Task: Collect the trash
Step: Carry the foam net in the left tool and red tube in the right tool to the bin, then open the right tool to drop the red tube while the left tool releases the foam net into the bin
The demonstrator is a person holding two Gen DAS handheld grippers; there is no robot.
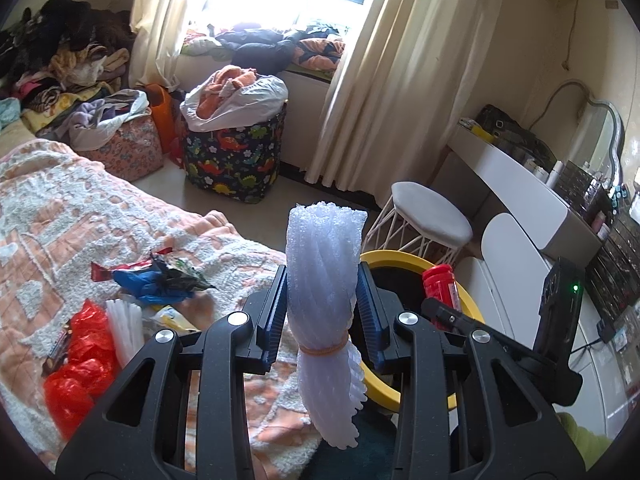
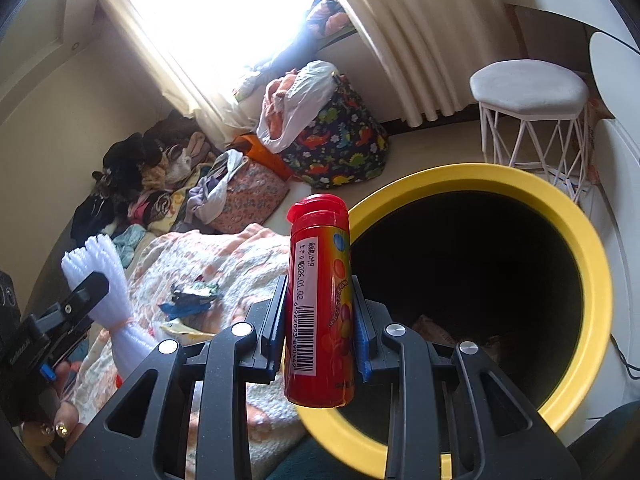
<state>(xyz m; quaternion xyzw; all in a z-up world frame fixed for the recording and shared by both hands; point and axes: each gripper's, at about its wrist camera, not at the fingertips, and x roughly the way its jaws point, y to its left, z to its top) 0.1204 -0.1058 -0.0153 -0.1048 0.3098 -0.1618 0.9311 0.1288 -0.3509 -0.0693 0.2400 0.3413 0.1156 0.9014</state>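
Beside the bed [image 1: 60,216], left fingers [image 1: 276,304] clamp a white foam-net bundle [image 1: 324,280], right fingers [image 2: 362,320] a red plastic candy bottle [image 2: 320,300]; releasing short of the yellow-rimmed bin [image 2: 560,208] risks either landing outside.

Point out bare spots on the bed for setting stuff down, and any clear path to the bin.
Free: blanket beyond the wrapper pile, toward the pink bag. Crowded: the near-left edge, with red plastic bags and wrappers. The yellow bin mouth is open, floor clear toward the stool.
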